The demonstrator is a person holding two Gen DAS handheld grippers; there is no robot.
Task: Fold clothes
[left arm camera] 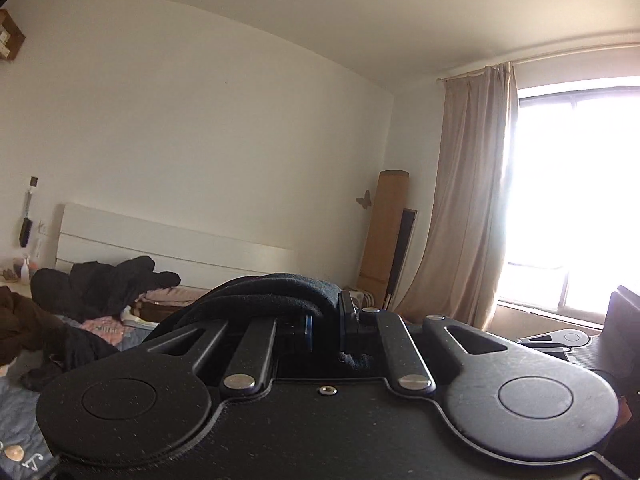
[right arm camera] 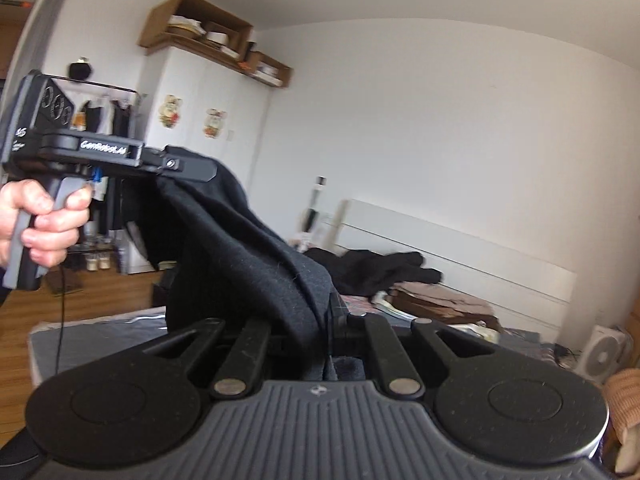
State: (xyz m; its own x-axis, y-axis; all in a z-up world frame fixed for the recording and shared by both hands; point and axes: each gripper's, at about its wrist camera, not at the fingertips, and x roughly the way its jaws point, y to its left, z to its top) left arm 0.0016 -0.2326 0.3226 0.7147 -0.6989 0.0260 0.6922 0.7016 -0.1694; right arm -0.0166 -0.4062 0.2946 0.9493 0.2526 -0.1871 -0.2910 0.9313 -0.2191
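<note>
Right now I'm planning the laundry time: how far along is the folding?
Done: a folded brown and pink stack lies on the bed. In hand: both grippers' jaws hold a dark garment aloft. Left: the black heap by the headboard.

Domestic bedroom. Contained: bed (left arm camera: 24, 408) with white headboard (left arm camera: 168, 248), strewn with clothes (left arm camera: 108, 286); beige curtain (left arm camera: 468, 200) beside bright window (left arm camera: 576, 184); white wardrobe (right arm camera: 200, 128); clothes rack (right arm camera: 112, 120); wooden floor (right arm camera: 80, 292); small fan (right arm camera: 600, 354).
</note>
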